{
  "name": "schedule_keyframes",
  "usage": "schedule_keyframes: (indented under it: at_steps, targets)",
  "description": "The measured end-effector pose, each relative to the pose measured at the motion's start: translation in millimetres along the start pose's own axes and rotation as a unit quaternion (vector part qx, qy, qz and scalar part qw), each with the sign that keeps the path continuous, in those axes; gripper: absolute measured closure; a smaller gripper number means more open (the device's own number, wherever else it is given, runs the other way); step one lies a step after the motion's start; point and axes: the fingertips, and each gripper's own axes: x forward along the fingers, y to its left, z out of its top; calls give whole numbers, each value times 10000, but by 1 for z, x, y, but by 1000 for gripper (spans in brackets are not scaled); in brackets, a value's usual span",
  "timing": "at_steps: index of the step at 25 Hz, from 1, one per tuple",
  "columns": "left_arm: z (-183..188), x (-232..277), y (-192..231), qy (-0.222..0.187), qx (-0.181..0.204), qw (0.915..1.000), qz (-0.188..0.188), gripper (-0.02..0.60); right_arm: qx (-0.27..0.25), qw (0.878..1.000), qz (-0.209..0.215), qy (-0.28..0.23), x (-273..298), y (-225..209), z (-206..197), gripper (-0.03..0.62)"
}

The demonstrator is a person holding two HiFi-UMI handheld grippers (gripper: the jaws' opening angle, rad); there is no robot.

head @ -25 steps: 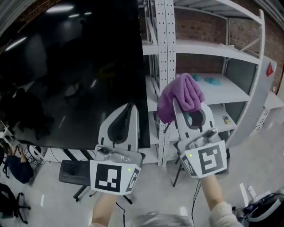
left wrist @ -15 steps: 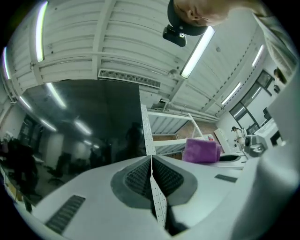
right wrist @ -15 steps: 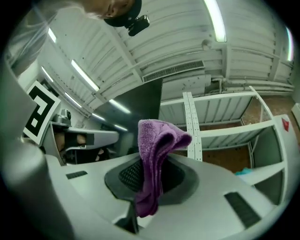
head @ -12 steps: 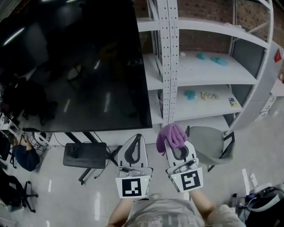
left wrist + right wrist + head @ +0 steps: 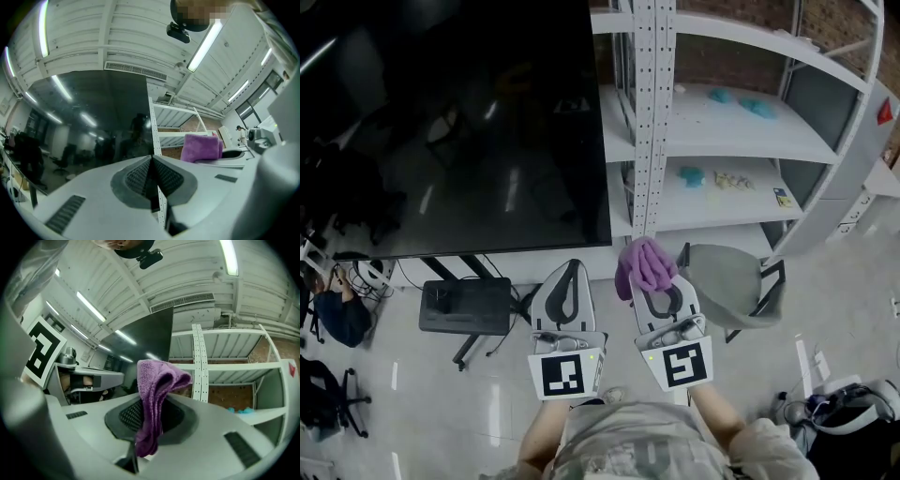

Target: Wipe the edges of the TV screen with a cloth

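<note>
Two claws off the TV screen [image 5: 450,122]: right claw [image 5: 652,281] pinches the cloth [image 5: 643,262], left claw [image 5: 571,264] pressed together; next, raise cloth to edge.

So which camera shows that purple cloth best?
The right gripper view: the cloth hangs close up, pinched in the jaws. The head view shows it small, from above; the left gripper view shows a patch at right.

Left tool [image 5: 571,266], right tool [image 5: 659,292]: pale grey shells, black ribbed pads [image 5: 136,178], black-white marker cubes [image 5: 564,374].
</note>
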Motion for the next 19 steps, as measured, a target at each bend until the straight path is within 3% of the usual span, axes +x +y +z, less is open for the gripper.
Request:
schedule_keyframes:
  at_steps: [19]
  targets:
    - [-28, -1, 27, 334, -32, 9991, 249, 561, -21, 9998, 45, 197, 16, 3, -13, 545]
